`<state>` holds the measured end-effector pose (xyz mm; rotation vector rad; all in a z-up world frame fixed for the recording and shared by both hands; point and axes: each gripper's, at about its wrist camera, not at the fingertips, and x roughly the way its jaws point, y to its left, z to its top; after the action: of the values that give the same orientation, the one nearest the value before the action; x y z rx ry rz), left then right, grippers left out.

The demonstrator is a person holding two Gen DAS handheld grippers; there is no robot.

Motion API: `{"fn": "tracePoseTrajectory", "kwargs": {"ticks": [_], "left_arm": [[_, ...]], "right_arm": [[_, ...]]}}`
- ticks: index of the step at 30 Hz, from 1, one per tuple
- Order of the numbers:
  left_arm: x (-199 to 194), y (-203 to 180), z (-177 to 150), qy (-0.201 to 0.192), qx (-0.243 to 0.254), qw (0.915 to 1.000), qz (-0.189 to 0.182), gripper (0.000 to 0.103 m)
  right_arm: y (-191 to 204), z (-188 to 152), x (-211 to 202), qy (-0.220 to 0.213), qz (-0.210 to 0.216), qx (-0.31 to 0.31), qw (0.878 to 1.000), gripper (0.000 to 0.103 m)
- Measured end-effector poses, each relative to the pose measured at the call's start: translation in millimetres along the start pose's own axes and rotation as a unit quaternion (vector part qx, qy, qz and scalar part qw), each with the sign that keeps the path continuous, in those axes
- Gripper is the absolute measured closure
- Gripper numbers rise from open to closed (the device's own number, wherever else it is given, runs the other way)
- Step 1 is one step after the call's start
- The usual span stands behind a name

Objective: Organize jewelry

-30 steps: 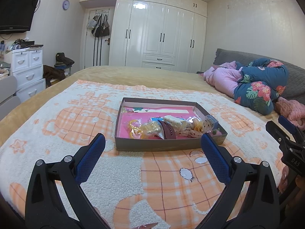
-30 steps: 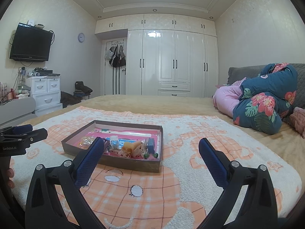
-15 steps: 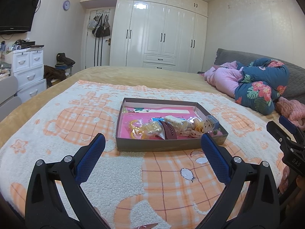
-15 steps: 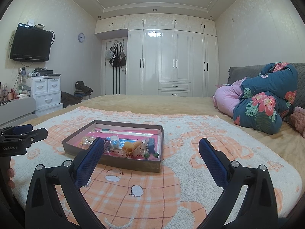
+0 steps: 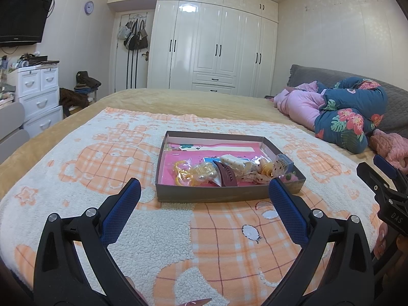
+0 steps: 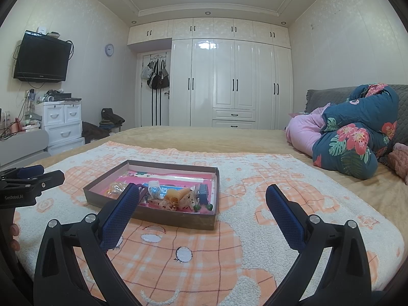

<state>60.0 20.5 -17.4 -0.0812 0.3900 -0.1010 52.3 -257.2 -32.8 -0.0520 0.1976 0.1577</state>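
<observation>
A shallow brown cardboard box [image 5: 211, 196] with a pink lining sits on the orange-and-white blanket [image 5: 107, 168]. Inside lie several hair clips and trinkets: a yellow piece [image 5: 186, 174], a maroon clip [image 5: 227, 176], a cream clip [image 5: 236, 162], a small blue box [image 5: 285, 162]. My left gripper [image 5: 202, 192] hovers open just short of the box's near wall, nothing between its fingers. From the right wrist view the same box [image 6: 173, 218] lies ahead to the left, and my right gripper [image 6: 202, 197] is open and empty over the blanket beside it.
A folded floral and pink duvet [image 6: 349, 137] lies at the bed's right. White wardrobes [image 6: 229, 84] fill the far wall. A white drawer unit [image 6: 62, 123] and a wall TV [image 6: 40, 57] stand at the left. A hand [image 6: 14, 237] holds the left gripper's handle.
Both grippers have held almost still and stayed open; the left view has crept very slightly. Nothing in the box has moved.
</observation>
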Motion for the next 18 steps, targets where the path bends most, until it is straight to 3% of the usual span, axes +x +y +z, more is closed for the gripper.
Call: {"fn": "tracePoseTrajectory", "kwargs": {"ticks": [18], "left_arm": [[-0.3, 1.5, 0.4, 0.001, 0.000, 1.0000, 0.001, 0.011]], "right_arm": [[0.0, 0.3, 0.1, 0.000, 0.000, 0.000, 1.000, 0.006]]}}
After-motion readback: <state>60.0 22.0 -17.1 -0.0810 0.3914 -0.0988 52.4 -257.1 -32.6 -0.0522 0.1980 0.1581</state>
